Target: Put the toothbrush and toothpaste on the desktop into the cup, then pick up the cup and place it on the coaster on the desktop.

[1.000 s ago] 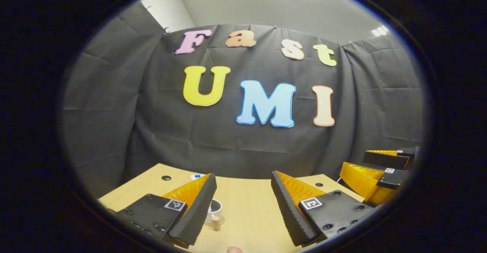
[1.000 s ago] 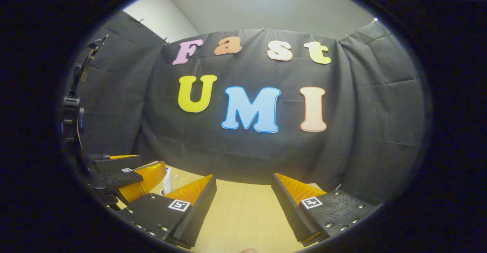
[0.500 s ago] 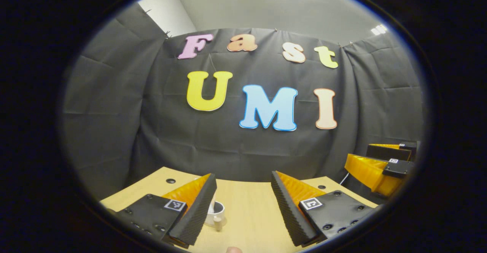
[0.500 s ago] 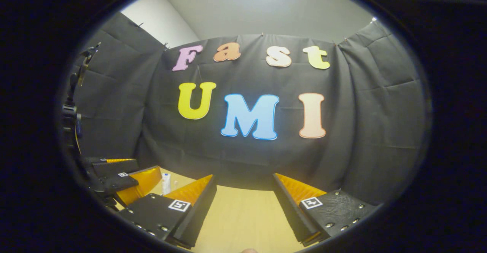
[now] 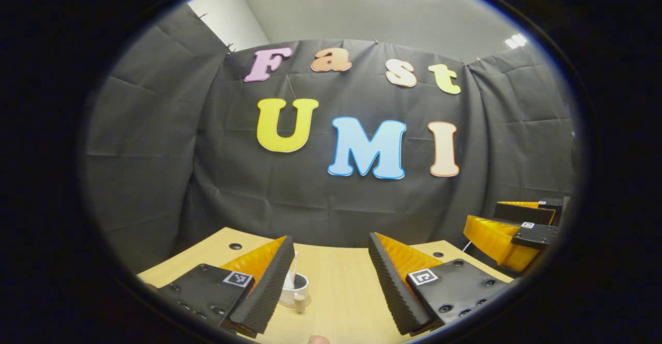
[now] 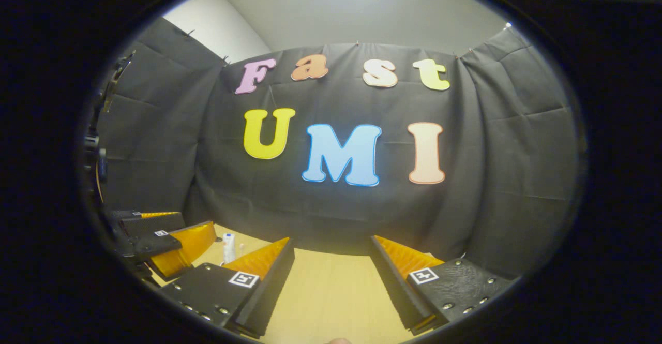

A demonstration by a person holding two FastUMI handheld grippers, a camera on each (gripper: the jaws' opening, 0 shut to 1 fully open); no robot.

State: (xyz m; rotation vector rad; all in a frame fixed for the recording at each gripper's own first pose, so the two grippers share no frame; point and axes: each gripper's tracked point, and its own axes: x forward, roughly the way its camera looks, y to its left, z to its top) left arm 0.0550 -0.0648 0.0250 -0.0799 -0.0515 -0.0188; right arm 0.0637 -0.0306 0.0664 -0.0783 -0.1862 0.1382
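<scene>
Desktop point(image 5: 336, 282) is my landmark: I hold the left gripper point(image 5: 331, 282) above its near edge with both fingers spread wide and empty, and the right gripper point(image 6: 331, 287) likewise spread and empty, apparently backed off. Toward the desktop's far left the white cup point(image 5: 299, 285) stands on the coaster point(image 5: 299, 302), just beside my left finger. The toothpaste point(image 6: 228, 247) stands upright out of it, so I judge the task essentially finished.

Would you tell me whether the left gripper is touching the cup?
Apart: in the left gripper view the open left gripper is held above the desk, the cup standing farther off.
</scene>
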